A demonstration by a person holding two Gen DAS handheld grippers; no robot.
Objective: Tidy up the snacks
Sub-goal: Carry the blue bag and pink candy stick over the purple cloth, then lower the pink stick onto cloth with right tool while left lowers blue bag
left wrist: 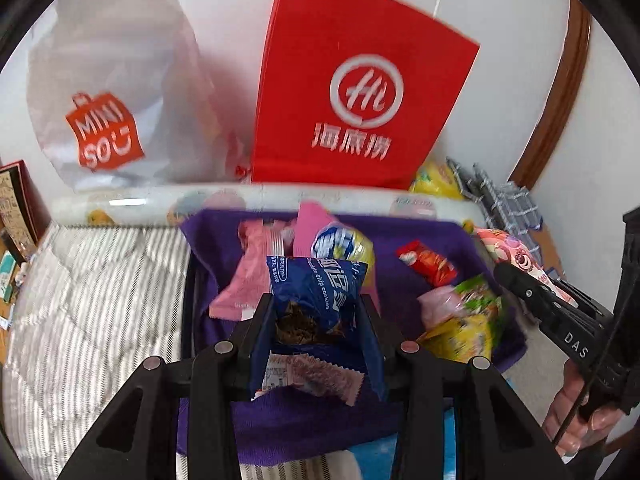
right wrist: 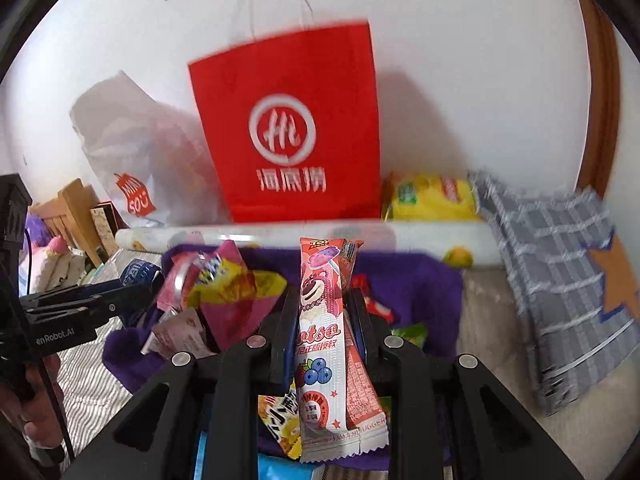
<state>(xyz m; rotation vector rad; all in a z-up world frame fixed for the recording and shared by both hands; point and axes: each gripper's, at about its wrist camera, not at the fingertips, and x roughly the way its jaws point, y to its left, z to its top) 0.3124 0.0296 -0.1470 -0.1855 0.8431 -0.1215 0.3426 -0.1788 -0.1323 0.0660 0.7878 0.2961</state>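
Left claw [left wrist: 316, 312] clamped on blue cookie bag [left wrist: 316, 284]; right claw [right wrist: 324, 320] pinching pink snack bar [right wrist: 322, 320]. Below, purple cloth [left wrist: 420, 232] crowded with snacks; red paper bag [left wrist: 360, 80] blocking ahead.

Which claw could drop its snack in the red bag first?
Probably the right claw. Both are shut on snacks, but its pink Lotso packet lines up under the red bag, while the left claw with the blue cookie packet sits off to the side.
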